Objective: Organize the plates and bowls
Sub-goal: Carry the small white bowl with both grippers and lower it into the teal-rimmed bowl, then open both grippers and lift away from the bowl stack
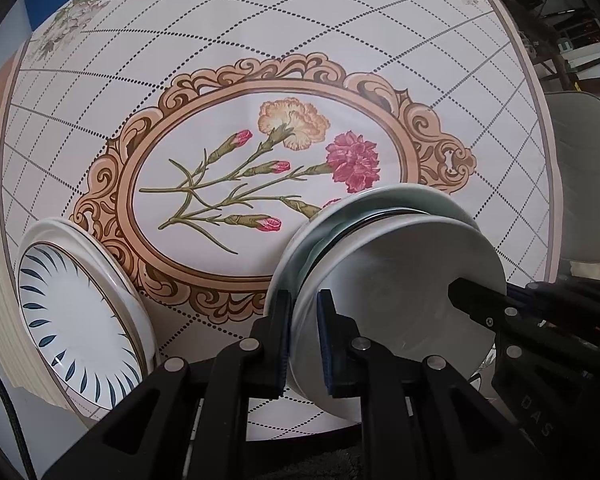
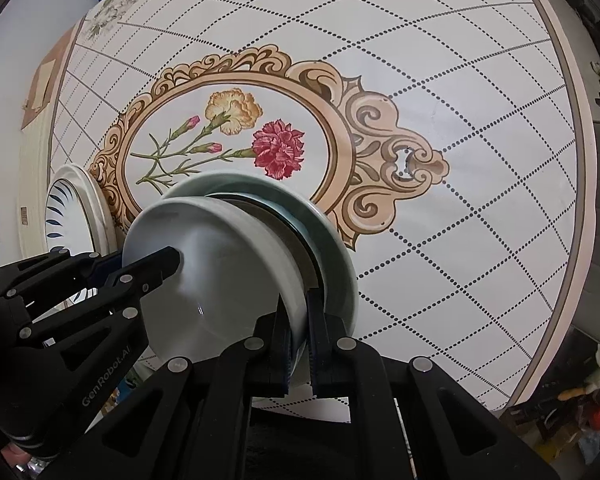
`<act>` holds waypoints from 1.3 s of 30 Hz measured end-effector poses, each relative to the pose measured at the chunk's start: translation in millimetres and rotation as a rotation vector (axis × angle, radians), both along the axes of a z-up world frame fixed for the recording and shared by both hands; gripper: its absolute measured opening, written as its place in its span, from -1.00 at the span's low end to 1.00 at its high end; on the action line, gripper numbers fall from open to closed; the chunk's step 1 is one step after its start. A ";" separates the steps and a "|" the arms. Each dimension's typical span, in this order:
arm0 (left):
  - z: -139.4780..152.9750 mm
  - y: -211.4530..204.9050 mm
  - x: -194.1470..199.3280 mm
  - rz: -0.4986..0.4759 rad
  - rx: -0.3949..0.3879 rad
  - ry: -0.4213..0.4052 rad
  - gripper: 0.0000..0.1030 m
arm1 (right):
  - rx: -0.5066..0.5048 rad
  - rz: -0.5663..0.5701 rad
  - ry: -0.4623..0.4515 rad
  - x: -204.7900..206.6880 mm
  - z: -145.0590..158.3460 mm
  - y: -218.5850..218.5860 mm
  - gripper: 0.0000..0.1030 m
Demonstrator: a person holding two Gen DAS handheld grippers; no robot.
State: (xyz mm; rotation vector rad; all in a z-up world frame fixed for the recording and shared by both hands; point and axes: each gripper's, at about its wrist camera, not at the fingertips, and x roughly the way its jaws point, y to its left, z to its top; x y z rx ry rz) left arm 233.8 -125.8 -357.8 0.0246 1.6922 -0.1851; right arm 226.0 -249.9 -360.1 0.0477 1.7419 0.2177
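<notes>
left wrist: both grippers (image 1: 304, 340) (image 2: 298, 344) clamp white bowl (image 1: 400, 280) rim

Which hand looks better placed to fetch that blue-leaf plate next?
Left, probably. Both tongs, left and right, clamp the white bowl's rim, but the blue-leaf plate lies beside the left ones, with the bowl between it and the right.

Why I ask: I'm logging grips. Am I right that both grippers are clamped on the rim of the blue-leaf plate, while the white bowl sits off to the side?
Not quite. Both the left gripper and right gripper clamp the white bowl's rim; the blue-leaf plate sits aside, as the left wrist view shows.
</notes>
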 end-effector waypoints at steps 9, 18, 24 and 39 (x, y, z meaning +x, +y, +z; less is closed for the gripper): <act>-6.8 -0.7 2.1 0.015 -0.003 0.029 -0.73 | -0.034 0.015 0.008 4.6 2.5 2.9 -0.79; -1.2 3.4 -5.2 0.052 -0.017 0.033 -0.70 | -0.060 0.022 0.008 -0.2 7.0 -2.9 -0.37; 33.0 9.4 -17.6 0.032 0.036 -0.095 -0.02 | -0.105 0.025 -0.093 -14.2 33.2 -11.1 0.55; 147.0 24.7 -84.1 0.069 0.057 -0.383 0.86 | -0.173 -0.080 -0.366 -106.5 143.7 -26.5 1.00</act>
